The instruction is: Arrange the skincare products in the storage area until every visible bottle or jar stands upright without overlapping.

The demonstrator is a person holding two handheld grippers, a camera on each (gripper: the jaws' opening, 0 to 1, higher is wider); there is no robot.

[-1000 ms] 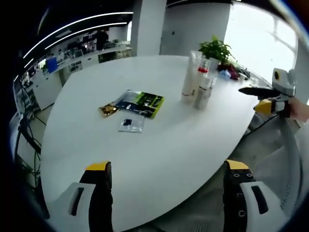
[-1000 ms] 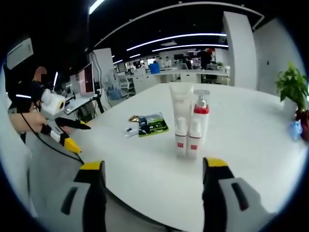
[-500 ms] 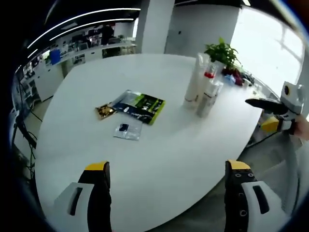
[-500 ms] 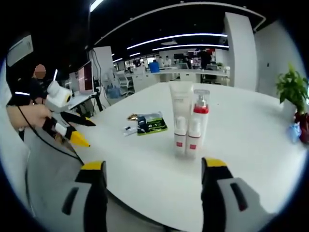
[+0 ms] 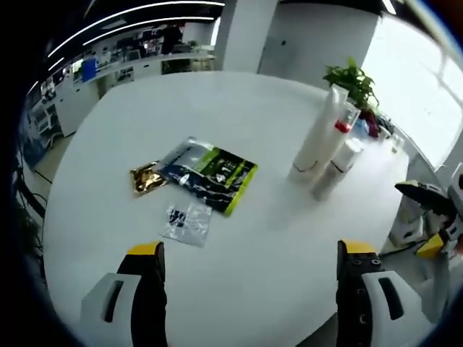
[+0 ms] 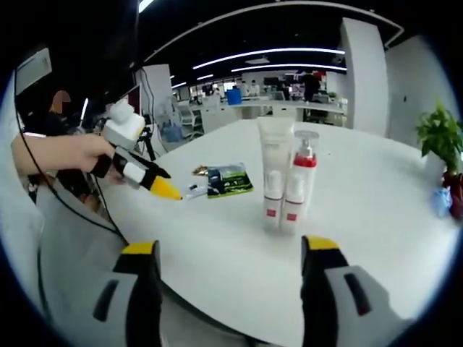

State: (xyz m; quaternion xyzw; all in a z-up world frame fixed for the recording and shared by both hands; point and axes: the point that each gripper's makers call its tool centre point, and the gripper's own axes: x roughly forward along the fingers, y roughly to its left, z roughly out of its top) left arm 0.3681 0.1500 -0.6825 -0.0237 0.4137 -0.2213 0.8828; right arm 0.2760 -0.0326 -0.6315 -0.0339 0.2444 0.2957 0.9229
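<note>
Labels on the sachets ahead of the left gripper cannot be read. Both grippers are held released; a white tube and pump bottle stand upright, touching, beyond the right gripper.

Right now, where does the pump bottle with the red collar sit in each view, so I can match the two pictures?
Left gripper view: the pump bottle stands upper right, just right of the tall white tube, leaning in the fisheye.
Right gripper view: the pump bottle stands just right of centre, upright, again right of the tube.
Shared landmark: the green and dark sachet lying flat on the white table.
</note>
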